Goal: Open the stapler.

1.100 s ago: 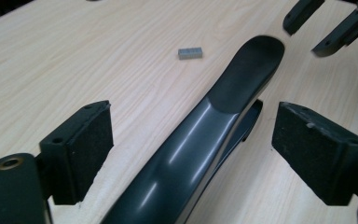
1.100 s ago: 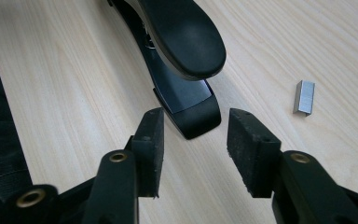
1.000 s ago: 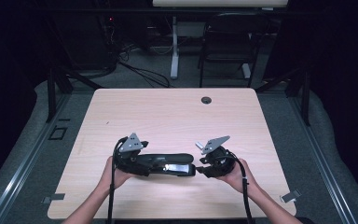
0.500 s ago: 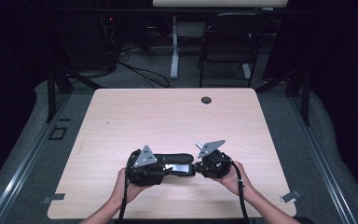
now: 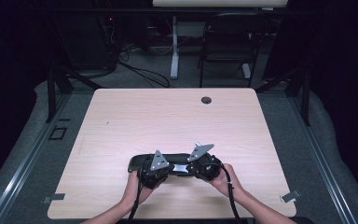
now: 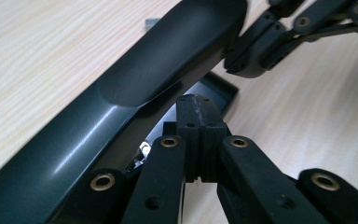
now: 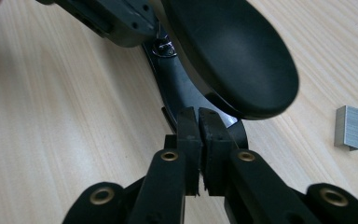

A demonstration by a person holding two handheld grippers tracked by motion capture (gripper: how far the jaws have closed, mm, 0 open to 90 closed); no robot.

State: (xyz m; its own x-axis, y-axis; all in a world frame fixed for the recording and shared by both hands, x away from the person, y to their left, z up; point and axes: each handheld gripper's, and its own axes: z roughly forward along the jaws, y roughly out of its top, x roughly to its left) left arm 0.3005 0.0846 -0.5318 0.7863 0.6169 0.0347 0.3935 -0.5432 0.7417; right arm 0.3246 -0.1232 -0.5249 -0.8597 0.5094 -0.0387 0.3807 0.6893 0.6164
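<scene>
Black stapler [image 5: 179, 164] lies low-centre on tabletop [image 5: 168, 121]. Left hand-held gripper [image 5: 154, 173] and right hand-held gripper [image 5: 200, 169] both pinched narrow, probably on its base plate. Staple strip [image 7: 347, 127] alongside. Steady base; lift arm slowly.

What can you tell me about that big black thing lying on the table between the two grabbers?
It looks like a black stapler, long and curved, with a smooth, glossy plastic top that catches the light. It lies near the front edge of the wooden table. Its top arm is lifted off the base, showing a small metal spring at the hinge. The left gripper and right gripper press against it with closed jaws. A small silver staple strip lies beside it, not touching.
</scene>
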